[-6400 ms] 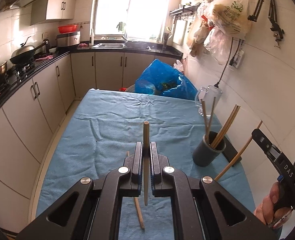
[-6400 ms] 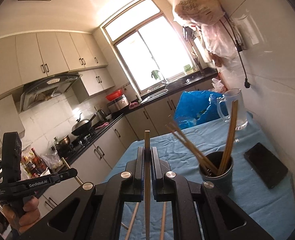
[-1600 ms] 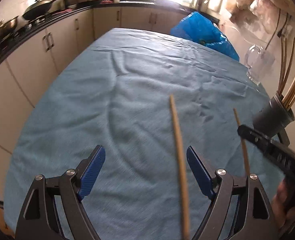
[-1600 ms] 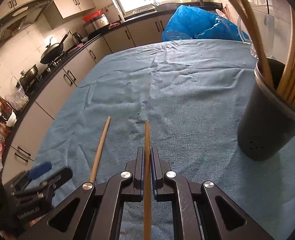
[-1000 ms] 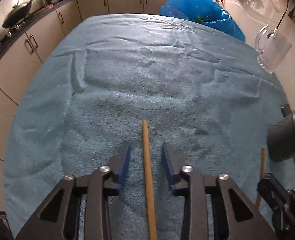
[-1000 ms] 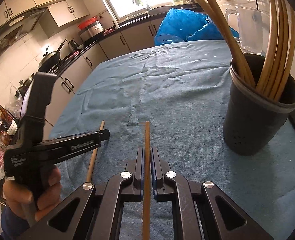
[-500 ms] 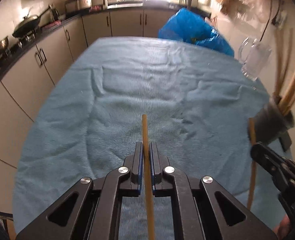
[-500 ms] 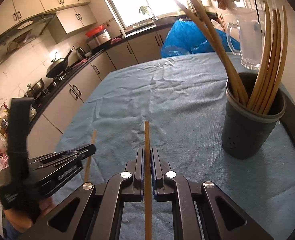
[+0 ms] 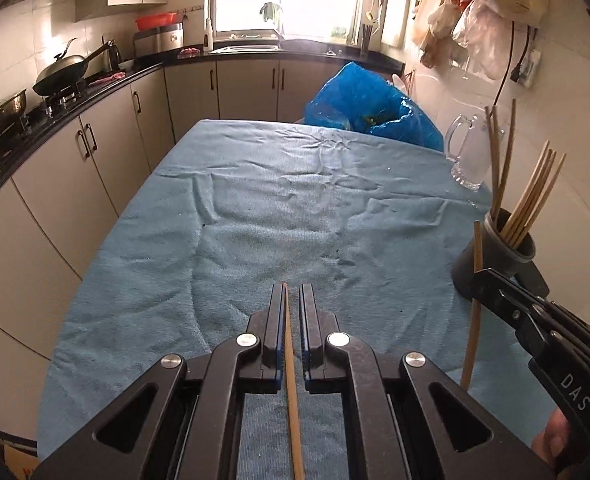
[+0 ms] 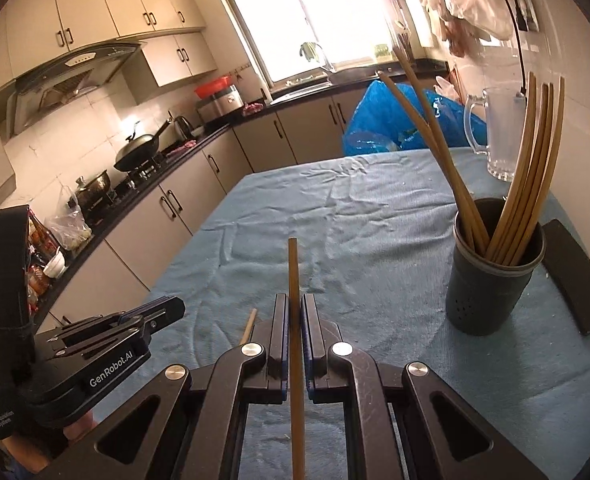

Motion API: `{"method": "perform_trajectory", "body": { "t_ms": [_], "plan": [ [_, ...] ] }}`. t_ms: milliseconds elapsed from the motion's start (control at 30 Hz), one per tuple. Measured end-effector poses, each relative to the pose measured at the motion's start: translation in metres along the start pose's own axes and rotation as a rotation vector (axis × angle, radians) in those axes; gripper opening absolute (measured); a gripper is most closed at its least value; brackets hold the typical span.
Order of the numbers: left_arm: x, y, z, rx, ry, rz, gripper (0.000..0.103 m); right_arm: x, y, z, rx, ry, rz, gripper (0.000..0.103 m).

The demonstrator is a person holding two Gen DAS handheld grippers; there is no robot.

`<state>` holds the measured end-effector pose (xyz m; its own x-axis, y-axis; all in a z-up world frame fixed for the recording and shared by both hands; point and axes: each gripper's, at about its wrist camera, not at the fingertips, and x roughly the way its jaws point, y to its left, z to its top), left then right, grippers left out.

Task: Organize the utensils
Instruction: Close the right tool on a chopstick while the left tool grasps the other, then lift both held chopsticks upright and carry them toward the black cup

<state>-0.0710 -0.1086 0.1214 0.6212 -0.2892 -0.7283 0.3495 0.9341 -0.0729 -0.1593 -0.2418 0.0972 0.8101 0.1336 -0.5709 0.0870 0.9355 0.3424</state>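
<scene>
My left gripper (image 9: 291, 294) is shut on a wooden chopstick (image 9: 293, 392) that runs back between its jaws, lifted above the blue cloth (image 9: 279, 216). My right gripper (image 10: 293, 306) is shut on a second chopstick (image 10: 293, 268), whose tip pokes out ahead of the jaws. A dark grey holder (image 10: 491, 280) with several chopsticks stands on the cloth ahead and to the right of the right gripper. In the left wrist view the holder (image 9: 465, 268) sits at the right edge, just behind the right gripper (image 9: 477, 276) and its chopstick (image 9: 473, 320). The left gripper (image 10: 175, 308) shows low on the left in the right wrist view.
A glass mug (image 9: 469, 156) and a blue plastic bag (image 9: 375, 112) sit at the table's far right. A flat black object (image 10: 575, 280) lies right of the holder. Kitchen cabinets (image 9: 107, 152) and a stove with a wok (image 9: 61, 76) line the left side.
The left jaws closed on the chopstick that lay on the cloth and lifted it. Both grippers rose and tilted up, so more of the kitchen shows.
</scene>
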Motion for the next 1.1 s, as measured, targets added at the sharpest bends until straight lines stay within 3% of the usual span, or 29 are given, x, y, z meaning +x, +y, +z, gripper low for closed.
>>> {"method": "perform_trajectory", "body": {
  "t_ms": [600, 767, 833, 967, 1100],
  "plan": [
    [-0.015, 0.014, 0.006, -0.045, 0.002, -0.061, 0.006, -0.022, 0.0, 0.0, 0.003, -0.044, 0.023, 0.007],
    [0.024, 0.019, 0.012, -0.045, 0.136, -0.11, 0.01, -0.021, -0.004, 0.0, 0.018, -0.038, 0.024, 0.007],
    [0.058, 0.023, 0.011, -0.064, 0.238, -0.102, 0.015, -0.02, -0.006, 0.0, 0.026, -0.035, 0.024, 0.007],
    [0.104, 0.026, 0.004, -0.079, 0.363, -0.057, 0.015, -0.021, -0.011, -0.001, 0.033, -0.037, 0.024, 0.007],
    [0.125, 0.02, -0.001, -0.07, 0.409, -0.038, 0.017, -0.02, -0.016, -0.002, 0.042, -0.031, 0.022, 0.007]
  ]
}}
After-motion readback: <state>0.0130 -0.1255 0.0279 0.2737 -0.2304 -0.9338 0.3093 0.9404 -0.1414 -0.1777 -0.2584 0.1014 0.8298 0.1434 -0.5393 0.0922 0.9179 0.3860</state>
